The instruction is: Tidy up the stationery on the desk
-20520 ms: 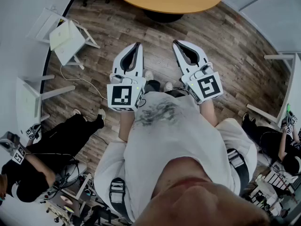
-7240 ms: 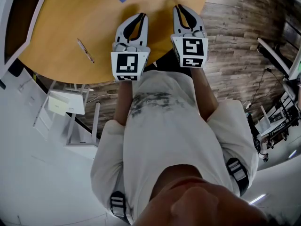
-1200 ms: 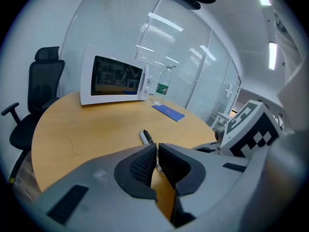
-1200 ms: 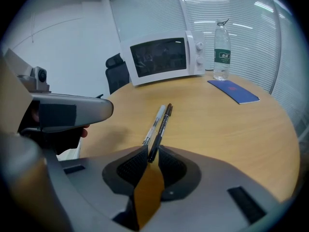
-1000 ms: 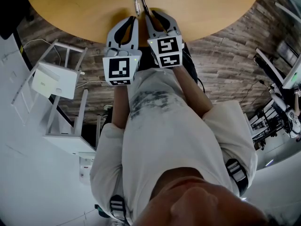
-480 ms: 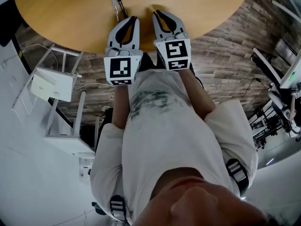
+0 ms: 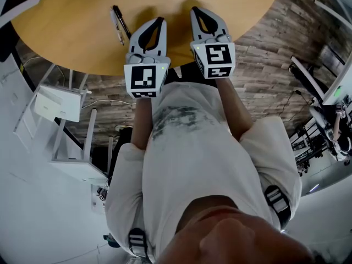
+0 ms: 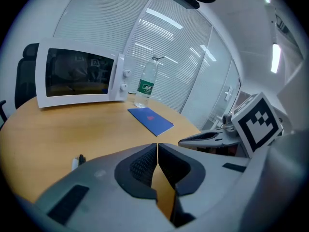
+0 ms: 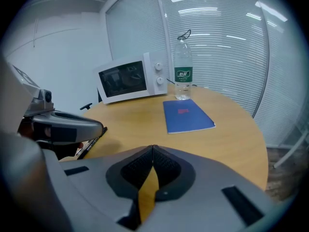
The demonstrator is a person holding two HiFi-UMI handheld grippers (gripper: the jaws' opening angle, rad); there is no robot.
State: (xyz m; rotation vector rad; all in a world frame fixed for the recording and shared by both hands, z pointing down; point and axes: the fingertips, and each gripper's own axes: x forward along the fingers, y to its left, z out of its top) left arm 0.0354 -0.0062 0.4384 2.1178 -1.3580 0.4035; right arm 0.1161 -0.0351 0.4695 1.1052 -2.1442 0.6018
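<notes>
Pens (image 7: 120,21), by right claw (image 7: 197,9) 1 s ago, now left of left claw (image 7: 159,20).

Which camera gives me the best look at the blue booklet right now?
The right gripper view: the blue booklet shows whole and unobstructed, with its red mark visible. The left gripper view shows the booklet smaller and at a flatter angle. The head view does not show it at all.

We see a smooth wooden desk (image 7: 71,43), grainy plank floor (image 7: 264,87), clear plastic bottle (image 8: 145,83), and matt grey plastic left gripper (image 8: 157,146) and right gripper (image 9: 153,149) with ribbed pads (image 8: 144,166).
</notes>
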